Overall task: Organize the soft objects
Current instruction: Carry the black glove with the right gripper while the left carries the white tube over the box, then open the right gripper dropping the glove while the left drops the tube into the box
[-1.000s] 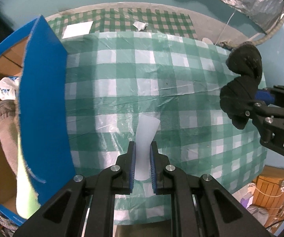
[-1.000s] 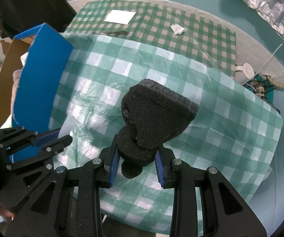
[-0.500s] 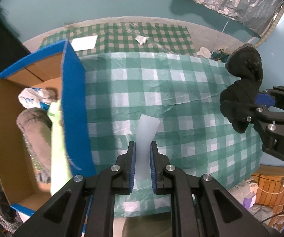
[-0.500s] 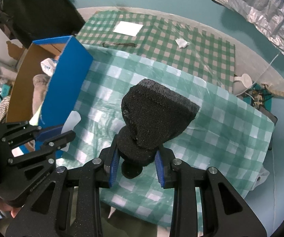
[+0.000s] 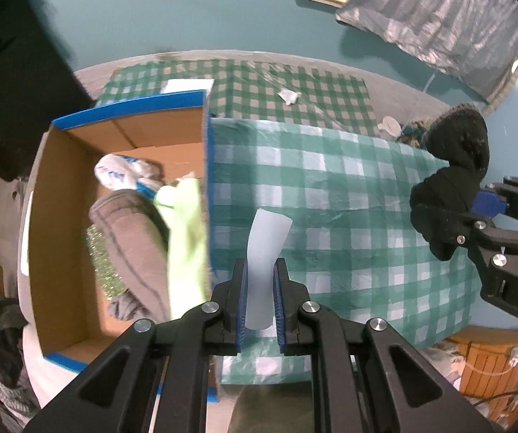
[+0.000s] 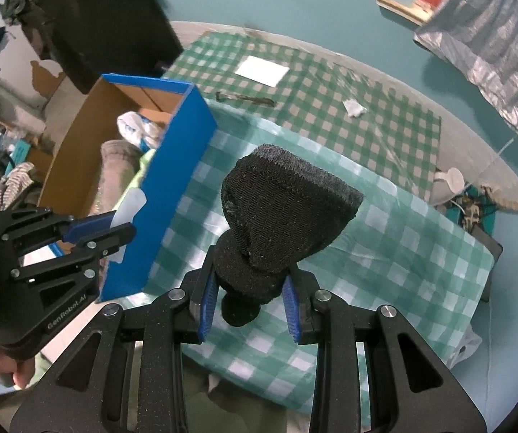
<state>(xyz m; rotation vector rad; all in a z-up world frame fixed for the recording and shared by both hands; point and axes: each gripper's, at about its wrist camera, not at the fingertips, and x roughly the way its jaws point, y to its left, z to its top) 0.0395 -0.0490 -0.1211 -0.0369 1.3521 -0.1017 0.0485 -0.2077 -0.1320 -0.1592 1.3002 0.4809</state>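
Note:
My left gripper [image 5: 261, 301] is shut on a pale, translucent soft strip [image 5: 264, 249], held up above the green checked tablecloth [image 5: 331, 195] just right of the box wall. In the right wrist view the same left gripper [image 6: 123, 225] hangs at the left with the strip [image 6: 129, 207]. My right gripper [image 6: 248, 301] is shut on a black knitted sock [image 6: 284, 209], bunched between the blue pads. The left wrist view shows that black sock [image 5: 453, 180] at the far right. A blue cardboard box [image 5: 129, 110] stands open at the left, holding a grey cloth [image 5: 132, 238], a lime cloth [image 5: 183, 231] and a white bag [image 5: 122, 173].
A white paper sheet [image 6: 262, 70] and a crumpled white scrap [image 6: 353, 107] lie on the far checked cloth. A silvery cover [image 6: 493, 43] hangs at the upper right. Cables and a white plug [image 6: 452, 178] sit past the table's right edge. A person's hand [image 6: 10, 370] holds the left gripper.
Both grippers have risen with their loads still held. The view has pulled back, so the box's open inside and its contents now show at the left.

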